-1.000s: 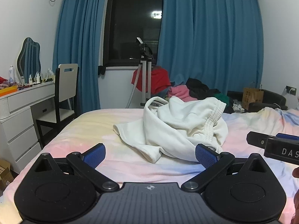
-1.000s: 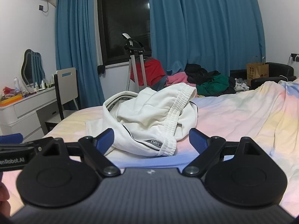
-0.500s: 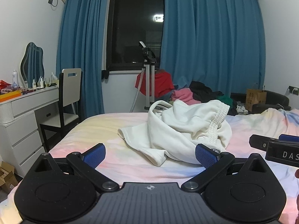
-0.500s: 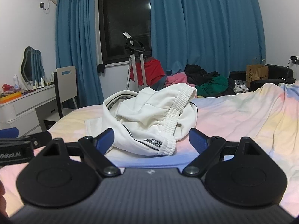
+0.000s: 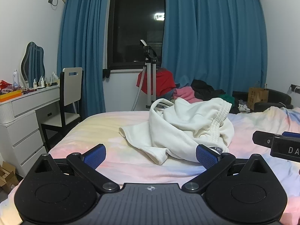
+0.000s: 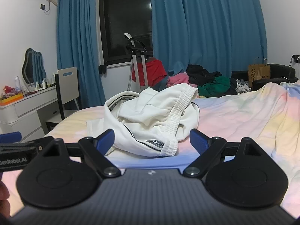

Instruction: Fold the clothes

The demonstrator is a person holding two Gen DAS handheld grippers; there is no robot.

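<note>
Jaws on both grippers, left (image 5: pixel 151 154) and right (image 6: pixel 151 138), are spread wide and hold nothing, hanging low over the bed (image 5: pixel 105 123), guessing so they can come at the cloth from the near edge. Straight ahead of them sits the white garment (image 6: pixel 150 118), a rumpled heap, not folded. Past it: clothes pile (image 6: pixel 206 80), blue curtains (image 5: pixel 211 43), dresser (image 5: pixel 24 112) off left.

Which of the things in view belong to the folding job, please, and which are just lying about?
Job: crumpled white garment; bed; left gripper; right gripper, both open.

Lying about: clothes pile; chair; dresser; paper bag.
</note>
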